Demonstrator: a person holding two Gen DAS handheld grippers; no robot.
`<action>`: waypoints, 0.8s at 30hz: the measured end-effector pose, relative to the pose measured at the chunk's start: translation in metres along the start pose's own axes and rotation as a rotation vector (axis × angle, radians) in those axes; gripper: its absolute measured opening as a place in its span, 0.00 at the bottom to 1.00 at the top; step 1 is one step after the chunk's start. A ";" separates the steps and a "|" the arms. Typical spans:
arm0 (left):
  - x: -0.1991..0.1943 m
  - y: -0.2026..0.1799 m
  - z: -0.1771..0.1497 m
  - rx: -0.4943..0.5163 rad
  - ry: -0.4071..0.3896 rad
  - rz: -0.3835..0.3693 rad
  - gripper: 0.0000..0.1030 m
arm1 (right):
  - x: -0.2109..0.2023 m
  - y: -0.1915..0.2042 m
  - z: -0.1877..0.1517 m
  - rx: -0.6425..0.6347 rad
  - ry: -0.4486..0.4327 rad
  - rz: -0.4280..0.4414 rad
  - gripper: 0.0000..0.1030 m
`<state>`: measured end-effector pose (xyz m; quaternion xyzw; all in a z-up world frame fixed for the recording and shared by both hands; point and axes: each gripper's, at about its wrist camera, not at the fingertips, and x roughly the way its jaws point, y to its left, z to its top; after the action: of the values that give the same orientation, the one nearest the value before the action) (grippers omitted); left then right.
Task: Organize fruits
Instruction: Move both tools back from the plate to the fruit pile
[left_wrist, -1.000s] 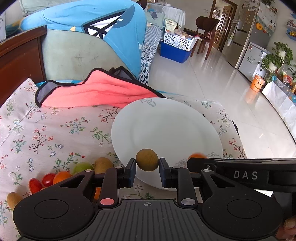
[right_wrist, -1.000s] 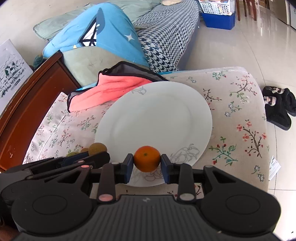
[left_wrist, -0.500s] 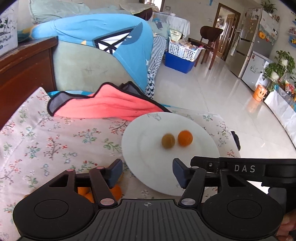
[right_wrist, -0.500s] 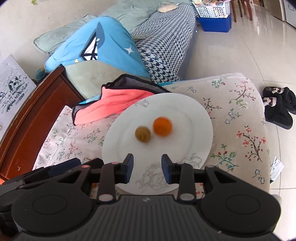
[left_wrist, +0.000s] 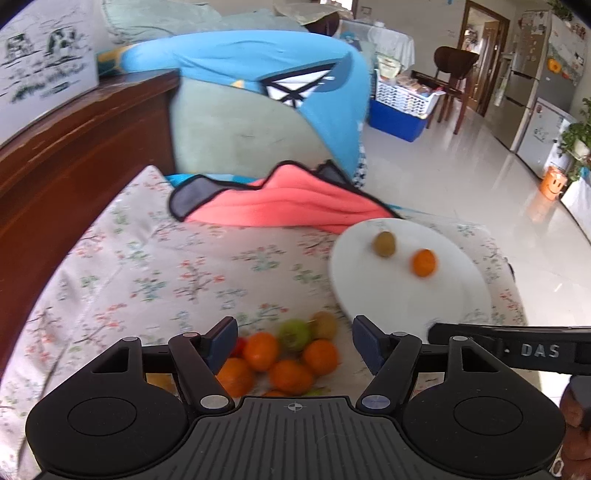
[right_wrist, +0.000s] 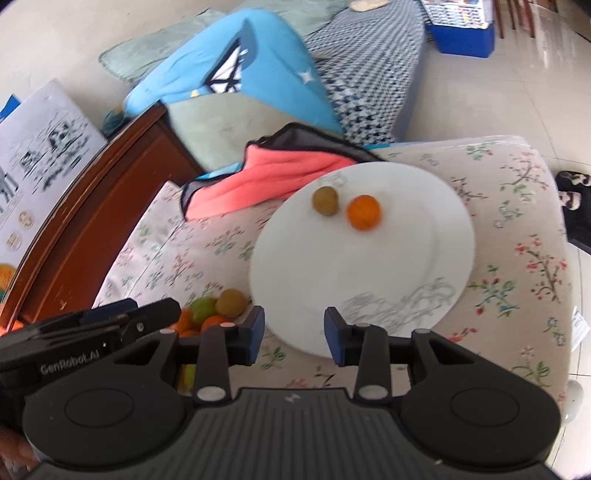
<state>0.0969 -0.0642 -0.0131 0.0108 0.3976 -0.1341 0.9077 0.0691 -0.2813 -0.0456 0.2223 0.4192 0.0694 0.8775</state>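
Observation:
A white plate (left_wrist: 406, 302) (right_wrist: 351, 277) lies on the floral cushion with a brown kiwi (left_wrist: 384, 243) (right_wrist: 325, 200) and an orange (left_wrist: 424, 263) (right_wrist: 364, 212) on its far part. Left of the plate sits a pile of loose fruit (left_wrist: 284, 354) (right_wrist: 214, 310): several oranges, a green apple and a kiwi. My left gripper (left_wrist: 295, 343) hovers above this pile, its jaws opening and nothing between them. My right gripper (right_wrist: 294, 336) stands open and empty above the plate's near rim. Each gripper shows at the edge of the other's view.
A pink cloth with dark trim (left_wrist: 280, 206) (right_wrist: 280, 173) lies behind the plate, touching its far rim. A blue cushion (left_wrist: 258, 66) and a dark wooden frame (left_wrist: 74, 155) stand behind and left. The cushion drops to tiled floor (left_wrist: 461, 177) on the right, where slippers (right_wrist: 576, 206) lie.
Both grippers let go: the kiwi and the orange now lie on the plate. Both pulled back, and the left one swung left over the fruit pile with its jaws wider.

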 end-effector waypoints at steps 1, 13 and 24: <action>-0.001 0.004 -0.001 -0.005 0.001 0.005 0.67 | 0.001 0.003 -0.001 -0.011 0.006 0.008 0.36; -0.014 0.047 -0.020 -0.049 0.028 0.041 0.67 | 0.016 0.045 -0.026 -0.182 0.081 0.094 0.36; -0.014 0.055 -0.052 0.025 0.107 0.015 0.67 | 0.035 0.071 -0.040 -0.276 0.140 0.125 0.36</action>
<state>0.0648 -0.0011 -0.0432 0.0325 0.4435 -0.1313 0.8860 0.0655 -0.1938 -0.0605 0.1202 0.4511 0.1962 0.8623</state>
